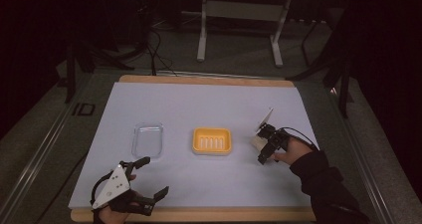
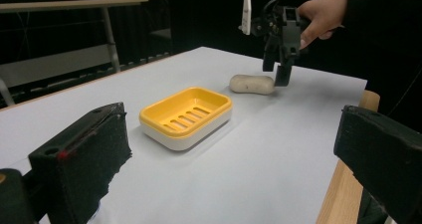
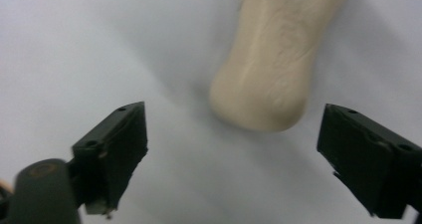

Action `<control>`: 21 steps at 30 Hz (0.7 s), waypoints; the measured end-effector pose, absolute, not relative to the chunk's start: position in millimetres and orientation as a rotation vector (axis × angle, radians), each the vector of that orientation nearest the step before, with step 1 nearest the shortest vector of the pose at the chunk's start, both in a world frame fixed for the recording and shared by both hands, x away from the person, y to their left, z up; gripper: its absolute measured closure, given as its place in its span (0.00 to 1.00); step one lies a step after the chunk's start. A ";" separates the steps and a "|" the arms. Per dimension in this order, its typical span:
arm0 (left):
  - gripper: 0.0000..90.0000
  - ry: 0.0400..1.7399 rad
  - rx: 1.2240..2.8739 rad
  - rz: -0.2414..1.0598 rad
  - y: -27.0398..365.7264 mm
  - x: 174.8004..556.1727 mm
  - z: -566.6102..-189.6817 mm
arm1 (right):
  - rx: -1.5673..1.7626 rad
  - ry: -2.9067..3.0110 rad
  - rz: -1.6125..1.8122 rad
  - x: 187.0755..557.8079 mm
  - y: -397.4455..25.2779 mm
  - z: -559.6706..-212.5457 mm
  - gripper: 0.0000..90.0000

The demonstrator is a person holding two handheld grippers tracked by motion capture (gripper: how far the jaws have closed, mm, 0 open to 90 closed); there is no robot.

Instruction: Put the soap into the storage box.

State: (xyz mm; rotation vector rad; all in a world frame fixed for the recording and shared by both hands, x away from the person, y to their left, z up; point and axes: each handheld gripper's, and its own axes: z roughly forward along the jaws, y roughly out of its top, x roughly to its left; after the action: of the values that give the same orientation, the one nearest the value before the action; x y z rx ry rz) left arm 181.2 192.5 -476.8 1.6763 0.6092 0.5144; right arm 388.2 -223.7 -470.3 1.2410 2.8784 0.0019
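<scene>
Cream soap bar (image 3: 271,59) lying flat on the white sheet (image 1: 209,104) of the desk (image 1: 199,79), on the right side, just beside the yellow soap dish (image 1: 212,140) but not touching it. Rounded end of the bar pointing toward the right gripper (image 3: 234,149) in the right gripper view, sitting a little past the two black fingers (image 3: 117,149), nearer the far-side one. Fingers spread wide apart, holding nothing, not touching the bar. Same gripper seen in the left gripper view tipped downward over the soap, held by a hand (image 2: 321,15) in a dark sleeve (image 1: 323,179), one finger tip close to the end of the bar.

Yellow soap dish in the middle of the sheet, white underneath, with slots in its bottom, nothing in it. Clear plastic lid (image 1: 148,139) lying flat to the left of the dish, a bit apart from it.

Left gripper (image 1: 149,181) down near the front edge of the desk on the left, well apart from the soap, grey three-cornered plate (image 1: 112,186) on top. Fingers (image 2: 82,154) wide open, holding nothing
</scene>
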 end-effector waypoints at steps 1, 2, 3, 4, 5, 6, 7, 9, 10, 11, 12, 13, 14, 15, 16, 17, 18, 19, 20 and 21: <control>0.01 0.610 1.676 0.515 192.6 181.2 -476.9 | 1.247 2.870 0.012 389.9 -223.5 -470.2 0.15; 0.01 0.610 1.676 0.514 192.6 181.2 -476.9 | 1.259 2.869 0.026 393.5 -224.1 -471.1 0.15; 0.01 0.609 1.676 0.514 192.6 181.3 -476.9 | 1.259 2.871 0.028 394.3 -224.0 -471.4 0.16; 0.01 0.609 1.675 0.513 192.6 181.3 -476.9 | 1.258 2.873 0.040 395.7 -224.3 -472.0 0.16; 0.01 0.608 1.675 0.513 192.7 181.3 -476.9 | 1.264 2.872 0.042 396.3 -224.2 -472.4 0.16; 0.01 0.609 1.675 0.513 192.7 181.3 -476.9 | 1.270 2.867 0.043 397.4 -224.0 -472.8 0.16; 0.01 0.608 1.675 0.513 192.7 181.3 -476.8 | 1.266 2.863 0.045 398.2 -224.1 -473.0 0.17; 0.01 0.608 1.675 0.513 192.8 181.1 -476.8 | 1.271 2.850 0.060 400.1 -224.3 -473.2 0.18; 0.01 0.608 1.675 0.513 192.8 181.1 -476.8 | 1.275 2.846 0.070 400.9 -224.4 -473.0 0.18; 0.01 0.608 1.675 0.513 192.8 181.1 -476.8 | 1.269 2.842 0.082 401.4 -224.2 -473.0 0.19; 0.01 0.608 1.675 0.513 192.8 181.1 -476.8 | 1.273 2.834 0.099 402.2 -224.2 -472.9 0.19; 0.01 0.608 1.675 0.513 192.8 181.2 -476.8 | 1.278 2.829 0.108 402.7 -224.1 -472.8 0.21; 0.01 0.609 1.677 0.513 192.6 181.5 -476.9 | 1.275 2.824 0.126 403.5 -224.0 -473.1 0.21; 0.01 0.609 1.678 0.512 192.5 181.5 -477.0 | 1.282 2.822 0.126 404.0 -223.3 -473.5 0.21; 0.01 0.609 1.678 0.512 192.5 181.5 -477.0 | 1.277 2.821 0.136 404.8 -222.9 -474.6 0.21; 0.01 0.607 1.678 0.513 192.4 181.5 -477.0 | 1.280 2.822 0.148 405.6 -222.3 -475.7 0.21; 0.01 0.607 1.679 0.513 192.2 181.3 -477.0 | 1.278 2.823 0.143 406.5 -221.8 -476.7 0.21; 0.01 0.607 1.679 0.513 192.2 181.3 -477.0 | 1.278 2.823 0.143 406.5 -221.8 -476.7 0.21; 0.01 0.608 1.679 0.514 192.3 181.2 -477.0 | 1.294 2.810 0.150 408.5 -220.9 -478.3 0.24; 0.01 0.608 1.678 0.514 192.3 181.1 -476.9 | 1.294 2.810 0.150 408.5 -220.9 -478.3 0.24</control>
State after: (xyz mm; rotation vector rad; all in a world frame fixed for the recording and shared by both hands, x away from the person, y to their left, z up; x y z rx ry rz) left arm 181.1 192.3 -476.9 1.6781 0.6080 0.5140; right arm 408.5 -220.9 -478.3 1.2943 2.8098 0.1499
